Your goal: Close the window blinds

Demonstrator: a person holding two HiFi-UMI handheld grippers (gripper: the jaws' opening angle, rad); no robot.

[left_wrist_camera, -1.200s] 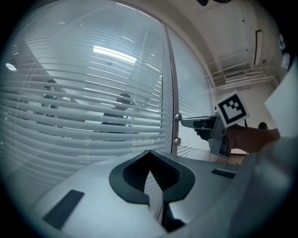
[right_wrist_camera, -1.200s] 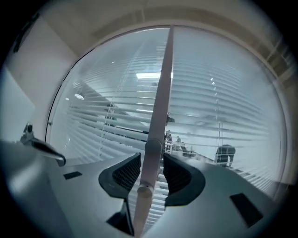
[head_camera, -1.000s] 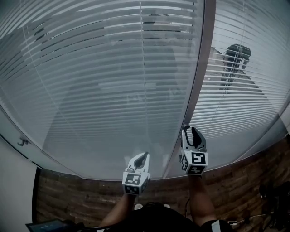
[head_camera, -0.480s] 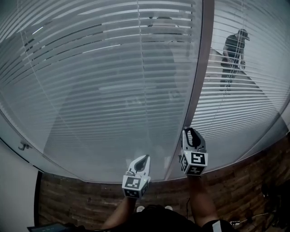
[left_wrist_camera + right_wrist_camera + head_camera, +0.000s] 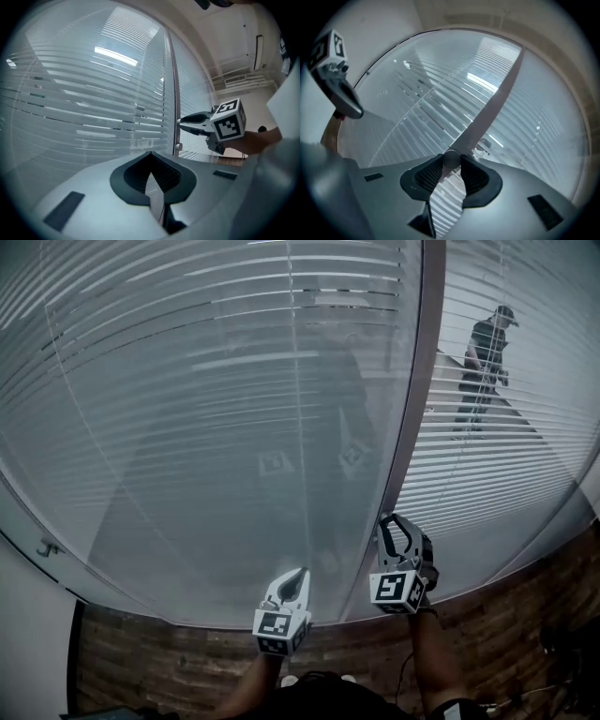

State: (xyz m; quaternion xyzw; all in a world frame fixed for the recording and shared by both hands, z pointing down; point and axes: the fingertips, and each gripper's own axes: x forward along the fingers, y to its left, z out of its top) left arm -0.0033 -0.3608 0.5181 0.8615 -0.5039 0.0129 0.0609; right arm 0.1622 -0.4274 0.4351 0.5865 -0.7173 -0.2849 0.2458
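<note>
Already well under way, by the look of it: the slats of the left blinds (image 5: 216,409) lie tilted nearly flat into a pale grey sheet over the lower half. Higher up, dark slits show between them, so I judge a little more turning is needed there. The right gripper (image 5: 451,162) has its jaws clamped on the round tilt knob (image 5: 451,157), which sits low on the metal frame post (image 5: 405,427) between the two panes. Those jaws have just been closing with the knob between them, and the gripper is rolled over to one side. The left gripper (image 5: 150,154) hangs just beside it, jaws together on nothing, taking no part.

The right blinds (image 5: 506,465) are open enough that a person (image 5: 483,362) beyond the glass is plain to see, so that pane is left to do if the task covers it. The slats sit behind glass, which throws back the marker cubes as faint reflections (image 5: 274,463), so the knob seems the only way to move them. Nothing blocks the knob. A small hook (image 5: 44,540) on the far left frame and the wood-grain strip (image 5: 169,652) below lie well apart from the work
</note>
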